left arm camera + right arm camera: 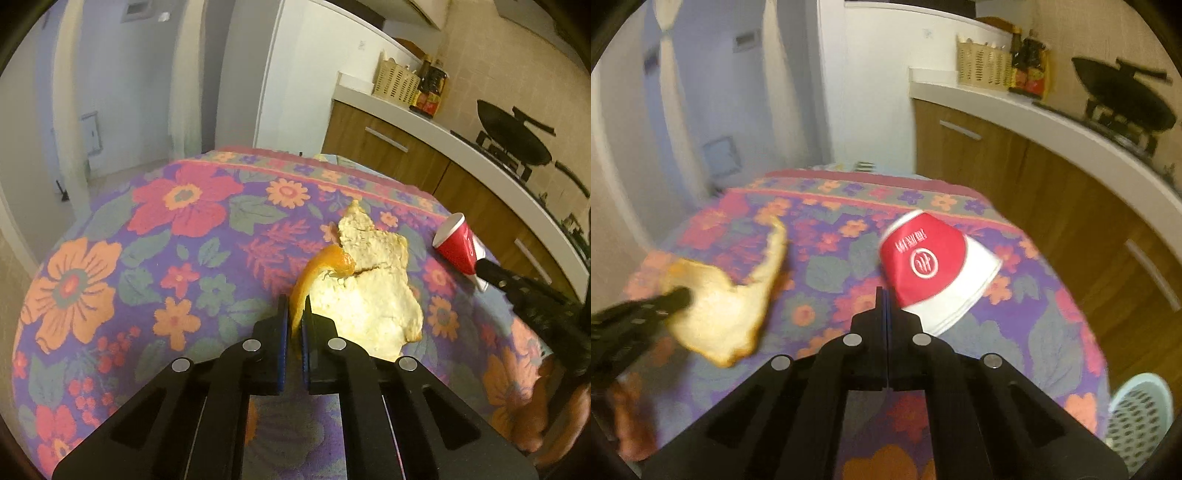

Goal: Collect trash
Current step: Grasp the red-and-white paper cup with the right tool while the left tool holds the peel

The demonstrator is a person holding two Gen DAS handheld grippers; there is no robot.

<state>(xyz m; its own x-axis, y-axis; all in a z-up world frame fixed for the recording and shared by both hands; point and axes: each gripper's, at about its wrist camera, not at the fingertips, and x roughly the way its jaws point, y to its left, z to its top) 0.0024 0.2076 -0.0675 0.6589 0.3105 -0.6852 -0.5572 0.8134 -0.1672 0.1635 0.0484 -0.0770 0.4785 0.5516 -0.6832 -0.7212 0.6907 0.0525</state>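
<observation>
- Left tongs (295, 314) – clamped on the edge of an orange peel (369, 295), which is lifted off the worktop (147, 258).
- Right tongs (886, 295) – fully closed; they appear to pinch the rim of a flattened red-and-white paper cup (934, 266), though the contact is hard to make out.
- Perforated pale-blue bin (1137, 417) beside the worktop, lower right – likely destination.
- Judgement: both items picked up; carrying and dropping remain.

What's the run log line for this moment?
left hand-held gripper: shut on orange peel | right hand-held gripper: shut on red-and-white paper cup rim | surface: floral tablecloth | bin: perforated basket lower right
</observation>
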